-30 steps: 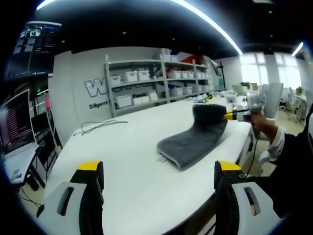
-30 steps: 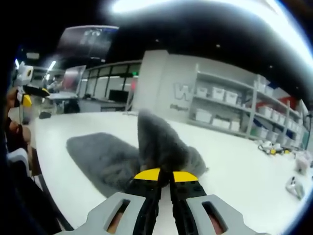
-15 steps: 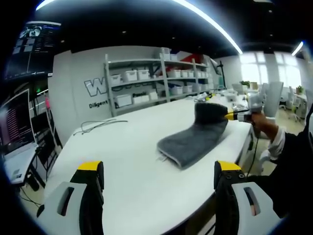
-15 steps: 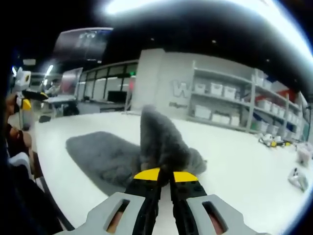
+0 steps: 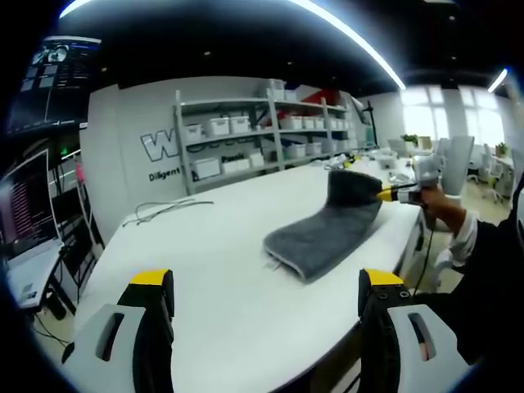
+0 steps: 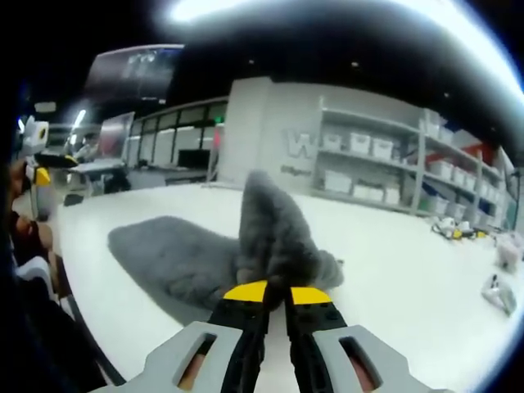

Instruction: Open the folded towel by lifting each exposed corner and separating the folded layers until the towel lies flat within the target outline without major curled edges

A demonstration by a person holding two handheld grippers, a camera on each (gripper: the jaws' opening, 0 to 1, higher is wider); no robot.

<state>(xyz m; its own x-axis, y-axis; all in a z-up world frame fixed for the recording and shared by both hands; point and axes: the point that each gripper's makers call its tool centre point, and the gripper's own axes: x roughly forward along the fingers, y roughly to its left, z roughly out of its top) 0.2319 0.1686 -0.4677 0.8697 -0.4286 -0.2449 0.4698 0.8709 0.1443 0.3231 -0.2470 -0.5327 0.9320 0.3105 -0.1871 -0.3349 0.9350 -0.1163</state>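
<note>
The right gripper [image 6: 276,293] is pinching a corner of the grey towel [image 6: 196,262], jaws closed on the raised peak, which is blocking the layer behind it. The rest of the towel is lying on the white table [image 5: 205,246]. The left gripper [image 5: 266,282] is hovering wide open, holding nothing, well apart from the towel [image 5: 323,233]. White bins [image 5: 218,127] are sitting on the shelving [image 5: 262,139], contents too small to tell.

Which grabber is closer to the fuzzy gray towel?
The right one. The right gripper is pinching a lifted corner of the gray towel. The left gripper is open and held back over the white table, with bare tabletop between it and the towel.
</note>
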